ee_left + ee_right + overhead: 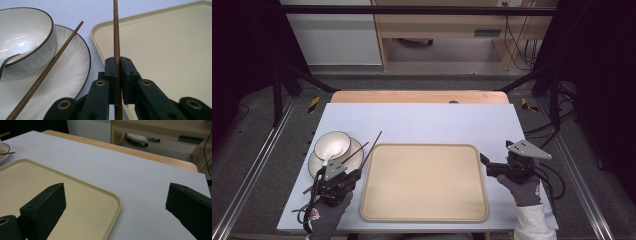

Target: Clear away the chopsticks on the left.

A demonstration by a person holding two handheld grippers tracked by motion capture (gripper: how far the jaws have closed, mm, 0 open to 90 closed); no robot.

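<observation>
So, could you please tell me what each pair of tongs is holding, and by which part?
The left tongs pinch one wooden chopstick partway along its shaft; the right tongs are open and hold nothing.

A dark wooden chopstick (116, 37) (thin, straight) lies pinched between the left gripper's (119, 65) fingers.

The bowl (27, 37) and plate (72, 72) look like glossy white ceramic with thin dark rims, the plate faintly ribbed. Both chopsticks (116, 35) are brown wood with a visible grain, smooth and matt. The tray (424, 182) is beige, smooth and matt, apparently plastic. The left gripper (119, 75) has matt dark green jaws with brass-coloured rivets. A pale matt sheet covers the table (422, 120), whose far edge shows light wood
</observation>
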